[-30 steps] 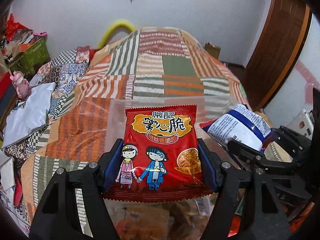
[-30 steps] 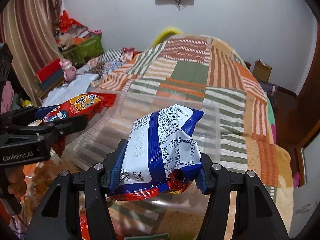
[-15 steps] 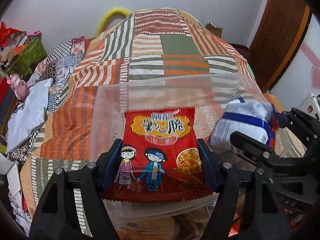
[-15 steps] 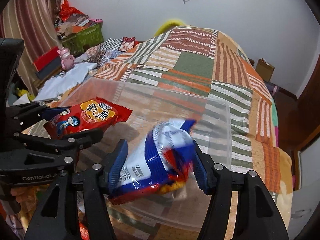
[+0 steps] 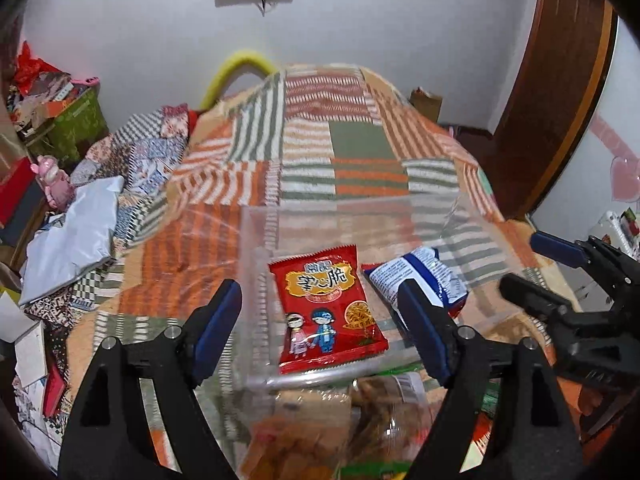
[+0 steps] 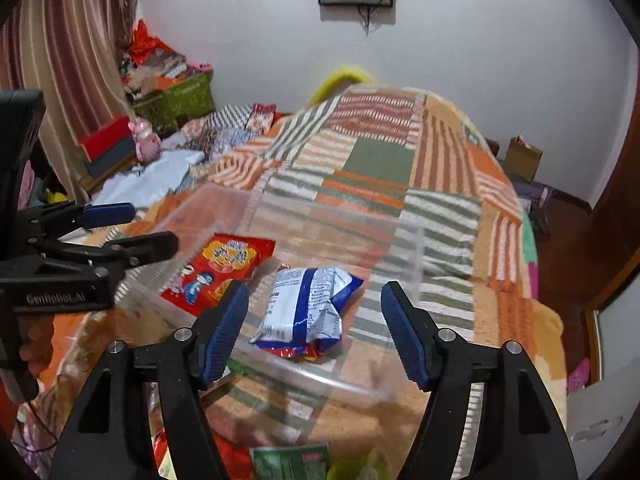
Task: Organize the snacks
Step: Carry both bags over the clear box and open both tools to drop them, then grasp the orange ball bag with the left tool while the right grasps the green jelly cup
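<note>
With both packets lying side by side in the clear bin (image 5: pixel 472 216), red packet (image 5: pixel 330 312) left and blue-and-white packet (image 6: pixel 308 308) right, I let my left gripper (image 5: pixel 320 320) and right gripper (image 6: pixel 314 330) go on opening, empty, above them.

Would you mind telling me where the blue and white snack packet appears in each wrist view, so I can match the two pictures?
Left wrist view: the blue and white snack packet lies right of centre, inside the clear plastic bin, partly behind the left gripper's right finger.
Right wrist view: the packet lies at centre, in the bin, between the open fingers of the right gripper.
Shared landmark: the red snack packet lies just left of it in both.
</note>
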A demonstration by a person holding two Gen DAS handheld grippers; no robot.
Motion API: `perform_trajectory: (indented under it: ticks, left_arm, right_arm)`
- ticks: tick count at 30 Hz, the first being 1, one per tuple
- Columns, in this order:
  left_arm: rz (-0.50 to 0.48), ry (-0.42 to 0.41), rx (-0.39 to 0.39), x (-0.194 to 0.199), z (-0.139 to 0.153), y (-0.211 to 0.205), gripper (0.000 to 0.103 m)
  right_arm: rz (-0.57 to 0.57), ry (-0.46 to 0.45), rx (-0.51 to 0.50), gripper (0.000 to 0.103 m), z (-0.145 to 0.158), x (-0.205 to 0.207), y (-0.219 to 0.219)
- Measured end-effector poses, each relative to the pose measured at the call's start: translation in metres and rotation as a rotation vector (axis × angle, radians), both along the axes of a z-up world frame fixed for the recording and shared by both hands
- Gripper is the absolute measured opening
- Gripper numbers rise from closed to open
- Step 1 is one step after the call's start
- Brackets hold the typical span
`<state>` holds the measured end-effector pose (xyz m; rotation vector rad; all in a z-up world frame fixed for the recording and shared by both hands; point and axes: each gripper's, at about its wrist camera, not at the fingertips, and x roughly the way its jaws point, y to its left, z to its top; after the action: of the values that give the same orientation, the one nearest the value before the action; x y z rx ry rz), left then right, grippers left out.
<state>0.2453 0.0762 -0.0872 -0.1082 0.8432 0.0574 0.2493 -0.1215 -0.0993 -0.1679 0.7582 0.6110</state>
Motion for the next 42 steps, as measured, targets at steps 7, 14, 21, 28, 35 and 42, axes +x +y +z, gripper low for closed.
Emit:
perform_trajectory:
  ticks: [7, 14, 21, 28, 35, 42]
  left_arm:
    - [0.024, -0.075, 0.006, -0.041, 0.028, 0.01, 0.086]
    - [0.019, -0.064, 0.017, -0.076, 0.023, 0.009, 0.088]
    - [0.027, 0.005, 0.001, -0.093, -0.007, 0.013, 0.088]
    - [0.026, 0.081, -0.048, -0.1, -0.043, 0.018, 0.088]
    - [0.023, 0.126, -0.057, -0.095, -0.069, 0.017, 0.088]
    - [0.027, 0.111, -0.085, -0.089, -0.076, 0.02, 0.081]
  right_arm:
    - [-0.037, -0.067, 0.035, 0.07, 0.024, -0.024, -0.028]
    - [-0.065, -0.08, 0.035, 0.071, 0.023, -0.045, -0.05]
    - [-0.091, -0.014, 0.015, 0.072, -0.006, -0.056, -0.068]
    - [-0.107, 0.089, -0.004, 0.071, -0.044, -0.06, -0.082]
    - [-0.084, 0.163, -0.02, 0.071, -0.074, -0.06, -0.081]
    - [-0.072, 0.202, -0.009, 0.049, -0.086, -0.053, -0.08]
